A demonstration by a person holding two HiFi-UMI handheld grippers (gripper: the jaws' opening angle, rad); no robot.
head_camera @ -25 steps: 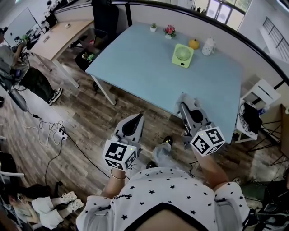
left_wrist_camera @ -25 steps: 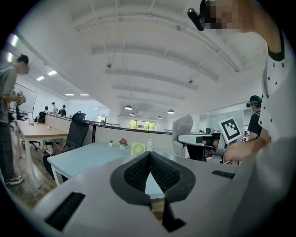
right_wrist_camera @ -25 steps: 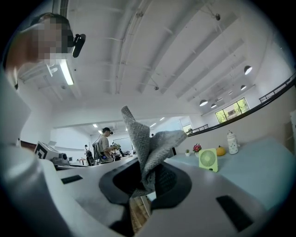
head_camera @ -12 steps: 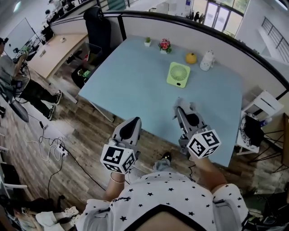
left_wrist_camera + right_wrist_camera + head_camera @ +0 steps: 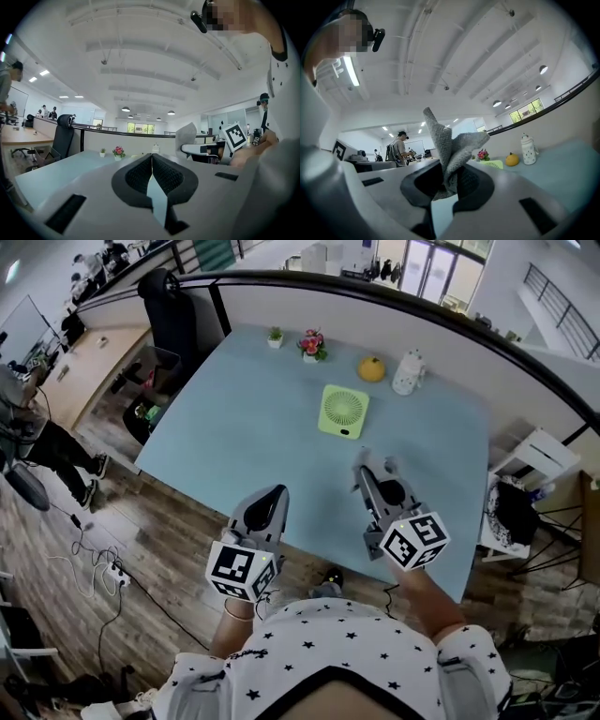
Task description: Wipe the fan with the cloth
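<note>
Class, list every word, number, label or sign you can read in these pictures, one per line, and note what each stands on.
No readable words or numbers anywhere in these views.
Left marker cube: black-and-white square pattern only, no letters.
Right marker cube: the same kind of pattern, no letters.
Fan: any print on it is too small to read.
</note>
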